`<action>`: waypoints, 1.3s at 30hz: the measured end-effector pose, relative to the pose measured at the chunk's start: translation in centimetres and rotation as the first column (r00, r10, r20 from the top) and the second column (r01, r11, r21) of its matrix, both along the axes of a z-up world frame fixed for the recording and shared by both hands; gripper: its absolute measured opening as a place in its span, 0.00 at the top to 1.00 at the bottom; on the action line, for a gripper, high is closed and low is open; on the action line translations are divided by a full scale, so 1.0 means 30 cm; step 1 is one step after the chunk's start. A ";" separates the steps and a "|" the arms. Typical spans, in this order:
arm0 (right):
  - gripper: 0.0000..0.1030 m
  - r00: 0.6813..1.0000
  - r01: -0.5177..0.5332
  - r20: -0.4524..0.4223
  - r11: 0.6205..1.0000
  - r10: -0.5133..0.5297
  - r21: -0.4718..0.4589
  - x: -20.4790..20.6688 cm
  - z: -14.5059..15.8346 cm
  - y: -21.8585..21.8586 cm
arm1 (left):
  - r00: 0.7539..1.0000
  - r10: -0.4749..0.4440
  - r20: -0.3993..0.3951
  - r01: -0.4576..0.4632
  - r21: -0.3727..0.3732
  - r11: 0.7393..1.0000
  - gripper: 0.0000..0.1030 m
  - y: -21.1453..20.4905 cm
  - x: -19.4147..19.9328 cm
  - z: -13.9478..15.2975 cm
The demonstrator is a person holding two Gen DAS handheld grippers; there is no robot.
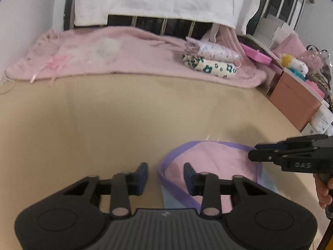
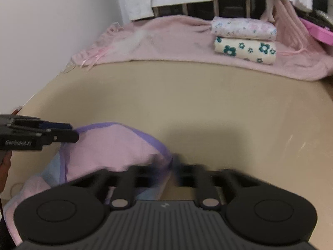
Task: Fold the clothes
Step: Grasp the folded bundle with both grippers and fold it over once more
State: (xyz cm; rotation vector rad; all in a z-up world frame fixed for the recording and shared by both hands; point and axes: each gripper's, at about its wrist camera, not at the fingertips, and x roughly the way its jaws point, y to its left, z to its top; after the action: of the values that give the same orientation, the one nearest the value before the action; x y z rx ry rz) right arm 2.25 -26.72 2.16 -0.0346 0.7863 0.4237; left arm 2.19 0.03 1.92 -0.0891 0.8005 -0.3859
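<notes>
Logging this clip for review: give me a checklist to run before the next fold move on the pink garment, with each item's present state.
1. Left gripper open over the purple trim: ok.
2. Right gripper at the pink garment: ok; open or shut: cannot tell, blurred.
3. Garment flat on the table: not ok, bunched.
4. Space ahead on the table for folding: ok.
5. Folded floral stack away from the work area: ok.
</notes>
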 end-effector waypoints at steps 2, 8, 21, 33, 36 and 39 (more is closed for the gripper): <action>0.98 0.999 -0.033 0.018 0.999 0.033 -0.013 -0.016 -0.007 0.007 | 1.000 -0.015 0.023 0.015 -0.025 1.000 0.99 0.006 -0.013 0.001; 0.98 0.938 -0.184 0.302 0.983 0.172 0.009 -0.244 0.128 -0.040 | 0.976 -0.060 0.212 0.074 -0.063 0.995 1.00 0.038 -0.196 0.123; 0.66 0.858 -0.419 0.329 0.908 0.395 0.003 -0.706 0.085 -0.108 | 0.957 -0.029 0.289 0.066 -0.119 0.991 0.76 0.130 -0.640 0.099; 0.87 0.904 -0.313 0.326 0.948 0.277 0.061 -0.687 -0.015 0.062 | 0.967 -0.076 0.242 0.096 -0.074 0.993 0.71 -0.045 -0.659 -0.017; 0.94 0.923 -0.259 0.311 0.963 0.225 0.073 -0.702 -0.043 0.058 | 0.947 -0.166 0.275 0.182 -0.031 0.983 0.64 -0.055 -0.703 -0.029; 0.92 0.950 -0.164 0.288 0.978 0.122 0.127 -0.693 -0.043 0.025 | 0.938 -0.183 0.295 0.185 0.024 0.983 0.63 -0.053 -0.728 -0.021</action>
State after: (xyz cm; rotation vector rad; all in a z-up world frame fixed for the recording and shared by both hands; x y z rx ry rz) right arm -18.54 -25.98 0.88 -0.0112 0.4737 0.6009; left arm -19.66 -1.56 1.27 0.0411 0.5113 -0.5639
